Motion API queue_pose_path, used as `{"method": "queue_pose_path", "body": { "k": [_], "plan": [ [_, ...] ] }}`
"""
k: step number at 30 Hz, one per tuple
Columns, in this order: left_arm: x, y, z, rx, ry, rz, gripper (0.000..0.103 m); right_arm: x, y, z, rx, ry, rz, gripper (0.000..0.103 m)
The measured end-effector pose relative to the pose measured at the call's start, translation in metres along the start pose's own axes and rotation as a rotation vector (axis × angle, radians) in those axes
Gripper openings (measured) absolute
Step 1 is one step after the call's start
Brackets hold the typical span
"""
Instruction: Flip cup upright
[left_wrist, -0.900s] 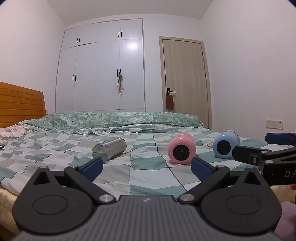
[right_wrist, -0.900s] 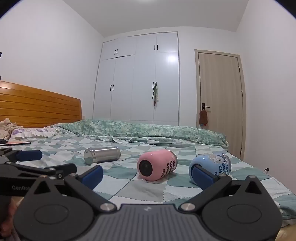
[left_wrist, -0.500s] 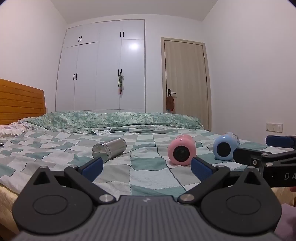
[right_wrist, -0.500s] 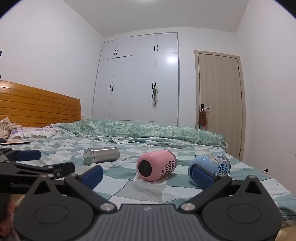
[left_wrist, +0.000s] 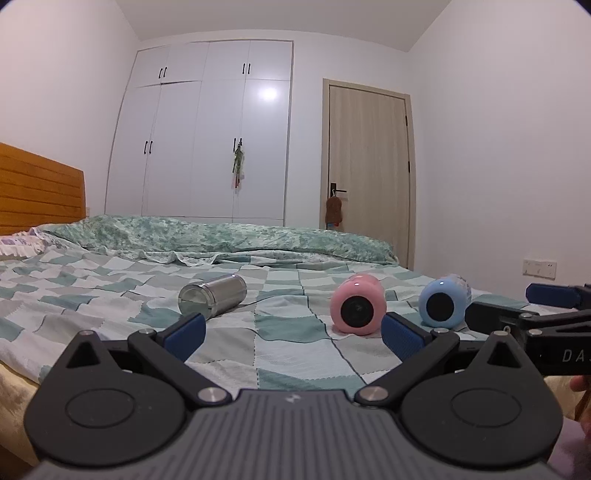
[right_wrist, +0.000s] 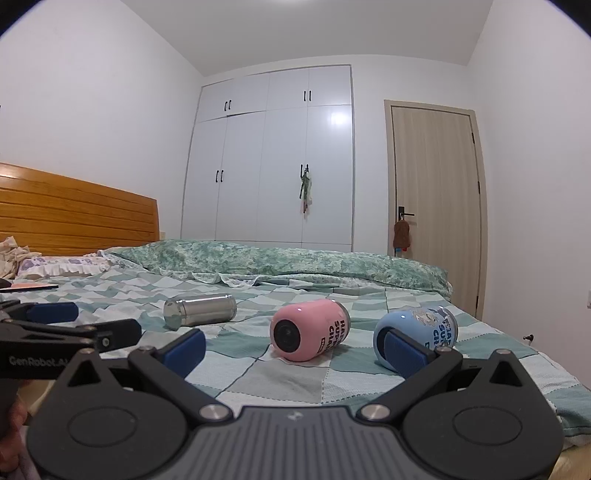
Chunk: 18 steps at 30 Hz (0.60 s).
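Blue cup (right_wrist: 417, 338) partly covered by the right gripper's (right_wrist: 295, 349) finger pad, its printed lettering cut short where the side curves away. Beside the blue cup, pink cup (right_wrist: 310, 334) lettering likewise only half readable. Right gripper (left_wrist: 535, 306) cut off at the frame's right edge.

A white wardrobe (right_wrist: 273, 158) stands beside a beige door (right_wrist: 436, 206). The bed (right_wrist: 295, 380) has a checked cover and a wooden headboard (right_wrist: 74, 218).
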<state>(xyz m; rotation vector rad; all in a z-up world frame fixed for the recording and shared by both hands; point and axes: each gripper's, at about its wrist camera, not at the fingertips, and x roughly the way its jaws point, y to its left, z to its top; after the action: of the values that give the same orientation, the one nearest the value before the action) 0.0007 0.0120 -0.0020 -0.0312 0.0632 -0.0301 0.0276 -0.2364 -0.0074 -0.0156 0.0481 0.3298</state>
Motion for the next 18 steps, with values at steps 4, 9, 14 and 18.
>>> {"method": "queue_pose_path", "body": {
  "k": [4,9,14,18],
  "plan": [
    [-0.0005,0.0029,-0.001,-0.009,-0.004,-0.005,0.103,0.0029,0.0015,-0.0017,0.002,0.0,-0.003,0.103],
    [-0.0003,0.0023,-0.001,-0.009,-0.005,-0.008,0.103,0.003,0.0014,-0.0019,0.001,0.0,-0.003,0.103],
    [-0.0017,0.0039,-0.0008,-0.01,-0.007,-0.012,0.103,0.0031,0.0017,-0.0019,0.001,0.0,-0.003,0.103],
    [-0.0025,0.0043,-0.0007,-0.011,-0.007,-0.012,0.103,0.0033,0.0016,-0.0019,0.0,0.0,-0.003,0.103]
  ]
}}
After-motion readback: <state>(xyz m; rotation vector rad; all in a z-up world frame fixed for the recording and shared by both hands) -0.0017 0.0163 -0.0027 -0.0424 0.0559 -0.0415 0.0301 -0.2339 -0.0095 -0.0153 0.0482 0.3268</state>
